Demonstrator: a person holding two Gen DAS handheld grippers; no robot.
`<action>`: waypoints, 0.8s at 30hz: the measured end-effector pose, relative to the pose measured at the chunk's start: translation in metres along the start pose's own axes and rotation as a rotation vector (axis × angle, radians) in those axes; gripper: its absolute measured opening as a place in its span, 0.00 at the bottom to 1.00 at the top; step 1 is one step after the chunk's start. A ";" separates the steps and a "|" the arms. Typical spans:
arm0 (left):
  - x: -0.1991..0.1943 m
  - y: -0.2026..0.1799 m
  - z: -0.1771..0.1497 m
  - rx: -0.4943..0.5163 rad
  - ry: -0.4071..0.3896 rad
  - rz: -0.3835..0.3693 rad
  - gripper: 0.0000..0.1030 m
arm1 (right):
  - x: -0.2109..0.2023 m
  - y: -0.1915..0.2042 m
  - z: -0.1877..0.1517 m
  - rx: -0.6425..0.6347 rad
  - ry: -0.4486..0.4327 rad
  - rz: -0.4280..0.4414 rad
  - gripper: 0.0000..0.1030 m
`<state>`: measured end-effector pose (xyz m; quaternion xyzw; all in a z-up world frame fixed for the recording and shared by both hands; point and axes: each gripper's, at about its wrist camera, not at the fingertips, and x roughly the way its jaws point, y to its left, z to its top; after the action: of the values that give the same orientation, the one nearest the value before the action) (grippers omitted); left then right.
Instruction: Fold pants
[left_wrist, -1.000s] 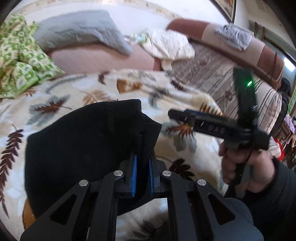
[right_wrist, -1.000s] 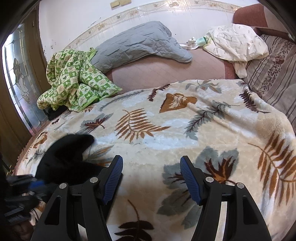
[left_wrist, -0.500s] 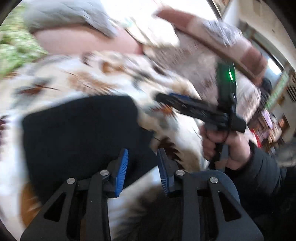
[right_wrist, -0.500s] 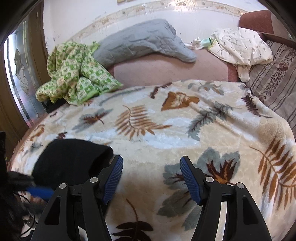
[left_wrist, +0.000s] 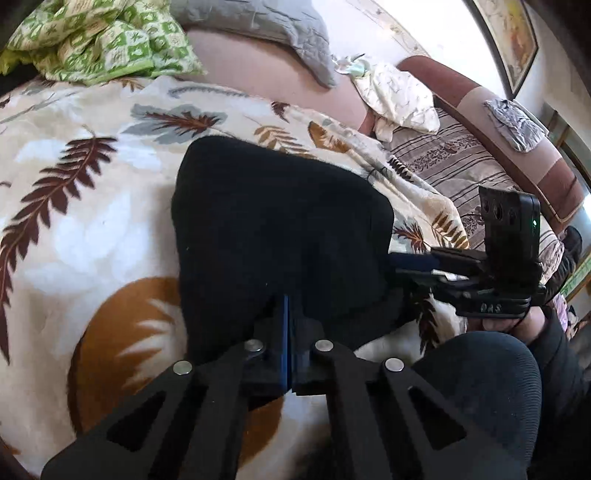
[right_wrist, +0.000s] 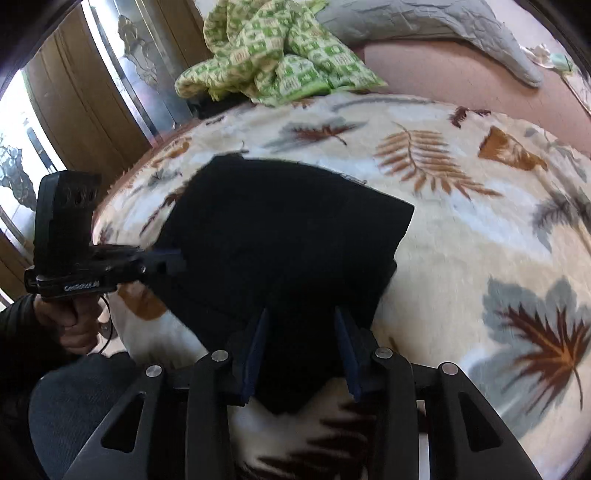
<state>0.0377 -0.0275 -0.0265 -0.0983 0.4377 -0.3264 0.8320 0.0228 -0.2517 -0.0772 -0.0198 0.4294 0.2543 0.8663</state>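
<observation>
The black pants (left_wrist: 273, 229) lie folded in a compact block on the leaf-patterned blanket (left_wrist: 85, 229); they also show in the right wrist view (right_wrist: 280, 240). My left gripper (left_wrist: 289, 306) is shut at the near edge of the pants, with dark fabric around its blue pads; whether cloth is pinched between them I cannot tell. My right gripper (right_wrist: 303, 328) is open, its fingers straddling the near edge of the pants. Each gripper shows in the other's view: the right one (left_wrist: 413, 264) at the pants' right side, the left one (right_wrist: 162, 260) at their left side.
A green checked quilt (right_wrist: 273, 59) and a grey pillow (right_wrist: 424, 18) lie at the back of the bed. A cream cloth (left_wrist: 399, 99) and a striped sofa (left_wrist: 454, 162) are at the right. A wooden door (right_wrist: 81, 103) stands left.
The left gripper opened, then shut again at the near edge of the pants. The right gripper moved left and down over the pants and narrowed its opening.
</observation>
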 end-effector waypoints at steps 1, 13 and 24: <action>-0.002 0.001 0.005 -0.014 0.007 -0.012 0.01 | 0.000 -0.001 -0.002 0.008 -0.010 0.003 0.36; 0.017 0.024 0.089 -0.055 -0.050 0.110 0.07 | -0.015 0.010 0.054 -0.145 -0.253 -0.035 0.34; 0.020 0.035 0.082 -0.119 -0.018 0.129 0.08 | 0.017 -0.044 0.037 0.140 -0.151 0.024 0.43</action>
<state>0.1263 -0.0231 -0.0062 -0.1219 0.4544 -0.2446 0.8478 0.0785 -0.2735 -0.0744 0.0651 0.3797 0.2346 0.8925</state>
